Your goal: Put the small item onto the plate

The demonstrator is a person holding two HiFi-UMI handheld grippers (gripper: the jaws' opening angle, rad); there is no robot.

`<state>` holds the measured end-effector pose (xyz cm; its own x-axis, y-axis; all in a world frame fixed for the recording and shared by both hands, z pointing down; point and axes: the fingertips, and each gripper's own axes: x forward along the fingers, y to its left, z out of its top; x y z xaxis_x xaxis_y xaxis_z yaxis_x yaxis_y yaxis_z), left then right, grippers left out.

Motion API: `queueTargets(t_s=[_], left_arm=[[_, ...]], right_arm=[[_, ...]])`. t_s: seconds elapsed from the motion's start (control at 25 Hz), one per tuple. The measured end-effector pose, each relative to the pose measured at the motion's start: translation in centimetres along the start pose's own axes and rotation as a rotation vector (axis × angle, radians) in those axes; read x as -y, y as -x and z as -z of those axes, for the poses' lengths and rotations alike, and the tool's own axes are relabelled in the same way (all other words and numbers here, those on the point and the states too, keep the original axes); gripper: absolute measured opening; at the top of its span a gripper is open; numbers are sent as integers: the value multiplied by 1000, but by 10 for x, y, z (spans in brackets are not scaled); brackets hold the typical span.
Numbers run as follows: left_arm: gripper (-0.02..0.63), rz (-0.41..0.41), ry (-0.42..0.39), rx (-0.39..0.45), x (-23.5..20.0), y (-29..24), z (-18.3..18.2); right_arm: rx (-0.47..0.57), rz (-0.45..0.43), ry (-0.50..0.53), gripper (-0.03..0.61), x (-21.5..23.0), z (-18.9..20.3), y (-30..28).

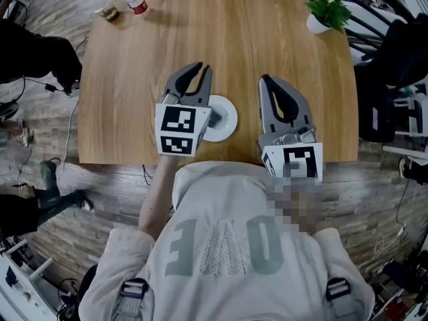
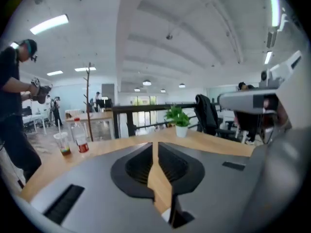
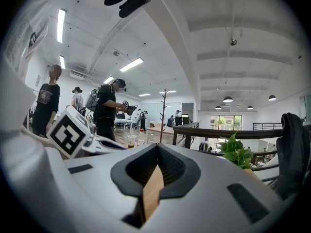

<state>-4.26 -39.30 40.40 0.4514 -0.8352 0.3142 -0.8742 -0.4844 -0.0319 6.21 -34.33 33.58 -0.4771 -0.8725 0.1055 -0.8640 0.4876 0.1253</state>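
Grey and empty, my left tool [image 1: 198, 67] hangs over the near part of the tabletop [image 1: 234, 39]. Its jaws are all but together, with only a thin slit of wood showing between them. My right tool [image 1: 266, 79] sits beside it, jaws together, holding nothing. Under the left one lies the white plate [image 1: 227, 120], half covered by it. I can't find the small item in any view, so it may sit hidden there. I'd draw the left tool aside, clear of the rim, and check first.
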Motion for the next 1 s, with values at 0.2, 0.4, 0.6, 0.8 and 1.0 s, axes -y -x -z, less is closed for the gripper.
queueTargets(t_s=[0.2,0.4,0.6,0.8,1.0], left_arm=[[9,-102,116,438,-19,70,-90],[9,-178,83,543,-22,101,-109],[9,-208,58,546,-23,107,-112],[9,-200,40,558,-18,109,-115],[9,-200,8,554,-12,110,-116]], right_arm=[[56,12,-40,17,-6,-17,-3],[70,8,-55,17,-11,-18,-5],[48,-9,-27,17,-19,-15,-4],[45,-21,-3,17,-24,-15,-4],[45,-26,16,17,-24,-16,-1]])
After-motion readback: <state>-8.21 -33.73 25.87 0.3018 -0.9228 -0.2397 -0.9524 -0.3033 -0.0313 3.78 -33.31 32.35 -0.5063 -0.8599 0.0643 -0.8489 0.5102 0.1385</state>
